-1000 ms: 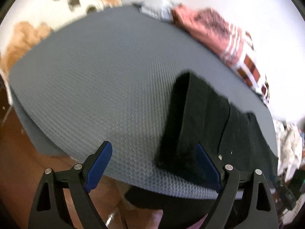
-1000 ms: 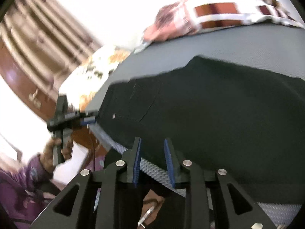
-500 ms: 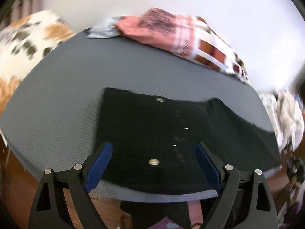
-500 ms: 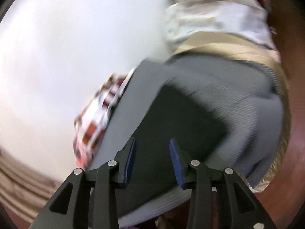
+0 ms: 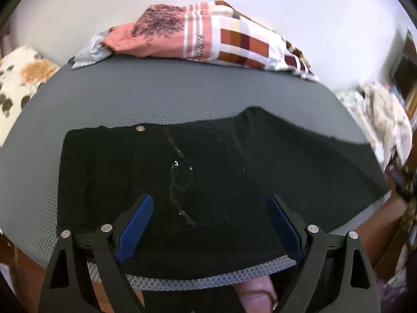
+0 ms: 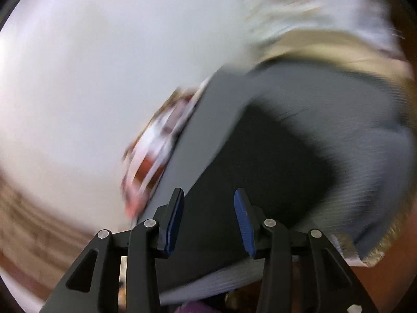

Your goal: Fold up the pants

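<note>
Black pants (image 5: 198, 167) lie flat on a grey textured mat (image 5: 161, 94), waistband to the left with a metal button (image 5: 140, 128), legs running right. My left gripper (image 5: 209, 208) is open wide, hovering over the near edge of the pants' waist area and holding nothing. In the blurred right wrist view the pants (image 6: 265, 156) show as a dark shape on the mat (image 6: 365, 120). My right gripper (image 6: 208, 207) is partly open and empty, above the pants' near end.
A pile of pink and checked clothes (image 5: 208, 36) lies at the mat's far edge. A brown-spotted white blanket (image 5: 20, 78) is at the left. More light fabric (image 5: 378, 109) lies at the right. The mat's front edge (image 5: 198, 279) overhangs near me.
My left gripper swung right, from the bare mat to over the pants' waist. My right gripper turned sharply away to the leg end and opened a little wider.
</note>
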Available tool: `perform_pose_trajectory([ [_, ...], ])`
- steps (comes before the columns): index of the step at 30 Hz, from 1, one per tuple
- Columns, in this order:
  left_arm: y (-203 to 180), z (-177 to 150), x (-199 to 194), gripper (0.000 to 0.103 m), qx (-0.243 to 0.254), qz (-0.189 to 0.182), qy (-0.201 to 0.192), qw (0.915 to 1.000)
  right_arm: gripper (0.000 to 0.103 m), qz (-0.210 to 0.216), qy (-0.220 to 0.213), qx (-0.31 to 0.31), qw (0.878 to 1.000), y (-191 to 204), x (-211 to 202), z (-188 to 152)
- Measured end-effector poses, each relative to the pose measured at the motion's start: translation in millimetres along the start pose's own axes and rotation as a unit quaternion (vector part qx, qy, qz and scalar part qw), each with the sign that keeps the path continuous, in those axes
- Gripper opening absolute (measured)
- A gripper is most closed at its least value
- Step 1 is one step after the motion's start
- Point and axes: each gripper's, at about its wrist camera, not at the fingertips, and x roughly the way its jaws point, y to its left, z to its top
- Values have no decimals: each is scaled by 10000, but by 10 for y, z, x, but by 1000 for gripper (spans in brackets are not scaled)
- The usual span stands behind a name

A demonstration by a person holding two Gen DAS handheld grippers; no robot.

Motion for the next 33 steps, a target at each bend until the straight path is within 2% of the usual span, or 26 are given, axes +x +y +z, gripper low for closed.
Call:
perform_pose_trajectory([
  [2, -34, -61, 60, 89, 184, 55, 18, 9998, 39, 48, 659, -671, 9956, 356, 440, -90],
  [4, -45, -120, 112, 89, 289, 57, 89, 9995, 39, -1, 1133, -1166, 9867, 626, 865, -173],
  [7, -40, -171, 170, 89, 368, 97, 148, 9992, 39, -182, 1600, -1601, 9739, 796, 1348, -165],
  [9, -26, -193, 208, 89, 367, 96, 209, 9991, 39, -151, 2044, -1679, 9642, 811, 1624, -110],
  [12, 11, -221, 244, 89, 306, 93, 267, 9991, 39, -937, 2409, -2128, 9423, 790, 1916, -8],
  [15, 68, -247, 265, 89, 225, 96, 291, 9993, 18, -1462, 2295, -2374, 9325, 636, 1895, 201],
  [16, 85, -255, 265, 89, 216, 68, 278, 9994, 0, -1599, 2213, -2353, 9328, 527, 1858, 319],
  [19, 72, -267, 263, 89, 273, 86, 269, 9992, 0, -1983, 1886, -2238, 9354, 231, 1723, 718],
  [20, 57, -266, 267, 89, 311, 127, 278, 9990, 0, -1887, 1872, -2080, 9413, 139, 1672, 820],
  [22, 40, -268, 270, 89, 361, 176, 286, 9988, 0, -2661, 1481, -2125, 9285, 50, 1568, 990],
  [23, 37, -265, 269, 89, 365, 181, 288, 9988, 8, -2960, 1223, -2098, 9238, 28, 1475, 1057],
  [24, 37, -265, 267, 89, 344, 162, 275, 9989, 11, -2820, 1043, -1905, 9345, 13, 1372, 1107],
  [25, 38, -265, 265, 89, 323, 149, 267, 9990, 11, -2240, 913, -1660, 9560, 34, 1233, 1117],
  [26, 43, -260, 265, 89, 289, 128, 261, 9992, 10, -1817, 887, -1616, 9659, 103, 1171, 1066],
  [30, 54, -251, 267, 89, 251, 86, 245, 9993, 19, -1234, 1364, -2226, 9574, 444, 1195, 587],
  [31, 49, -252, 268, 89, 285, 109, 253, 9992, 24, -1246, 1530, -2382, 9510, 441, 1205, 467],
  [33, 34, -253, 259, 89, 339, 132, 256, 9990, 24, -1606, 1753, -2653, 9344, 350, 1278, 337],
])
